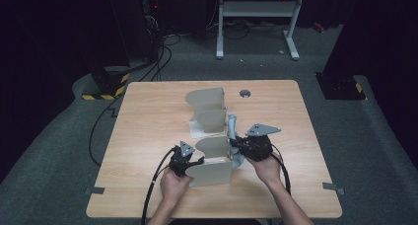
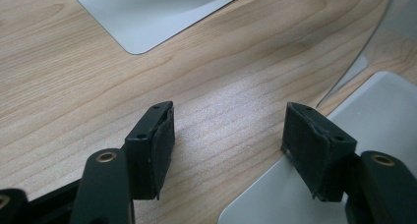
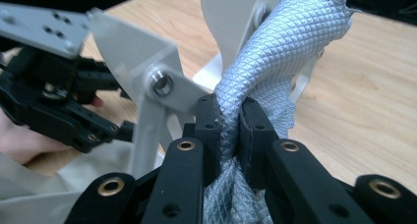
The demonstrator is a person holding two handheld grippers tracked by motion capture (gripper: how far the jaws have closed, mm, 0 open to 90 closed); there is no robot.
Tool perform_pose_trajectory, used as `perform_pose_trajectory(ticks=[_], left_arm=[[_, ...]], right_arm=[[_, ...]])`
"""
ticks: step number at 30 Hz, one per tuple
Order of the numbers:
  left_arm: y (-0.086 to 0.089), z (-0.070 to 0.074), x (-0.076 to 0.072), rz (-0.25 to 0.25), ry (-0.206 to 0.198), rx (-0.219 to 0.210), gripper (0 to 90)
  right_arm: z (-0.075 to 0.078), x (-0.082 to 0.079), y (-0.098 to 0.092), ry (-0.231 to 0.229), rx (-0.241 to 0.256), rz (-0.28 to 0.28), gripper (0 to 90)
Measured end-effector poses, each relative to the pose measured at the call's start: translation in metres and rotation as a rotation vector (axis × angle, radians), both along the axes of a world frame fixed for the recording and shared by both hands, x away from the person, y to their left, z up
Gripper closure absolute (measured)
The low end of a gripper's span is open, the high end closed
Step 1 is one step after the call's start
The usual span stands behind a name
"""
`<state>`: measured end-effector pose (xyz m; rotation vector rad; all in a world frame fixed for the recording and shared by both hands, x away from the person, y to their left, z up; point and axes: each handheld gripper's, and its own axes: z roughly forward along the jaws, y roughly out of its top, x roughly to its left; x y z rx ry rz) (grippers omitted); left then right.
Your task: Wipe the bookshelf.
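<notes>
A pale grey metal rack with several curved upright panels stands at the table's middle. A grey-blue quilted cloth hangs along the rack's right side. My right gripper is shut on this cloth, which bunches between its jaws and rises past a rack panel. My left gripper sits at the rack's front left corner. It is open over bare wood, with one finger resting on a flat grey rack plate.
The wooden table has a round grey grommet at the back. Black cables trail over the carpet at the far left. A white desk frame stands on the floor behind the table.
</notes>
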<state>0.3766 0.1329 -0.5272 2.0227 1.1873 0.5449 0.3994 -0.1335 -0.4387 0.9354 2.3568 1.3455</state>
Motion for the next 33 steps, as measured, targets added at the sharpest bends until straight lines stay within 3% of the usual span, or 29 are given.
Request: perform_pose_trajectory(ticks=[9, 20, 28, 33], left_arm=[[0.0, 0.0, 0.0, 0.0, 0.0, 0.0, 37.1], [0.0, 0.0, 0.0, 0.0, 0.0, 0.0, 37.1], [0.0, 0.0, 0.0, 0.0, 0.0, 0.0, 37.1], [0.0, 0.0, 0.0, 0.0, 0.0, -0.001, 37.1]], right_arm=[[-0.025, 0.008, 0.004, 0.059, -0.029, -0.01, 81.6], [-0.06, 0.021, 0.008, 0.169, -0.06, -0.016, 81.6], [-0.07, 0.026, 0.011, 0.208, -0.077, -0.012, 81.6], [-0.063, 0.025, 0.006, 0.202, -0.042, -0.012, 81.6]])
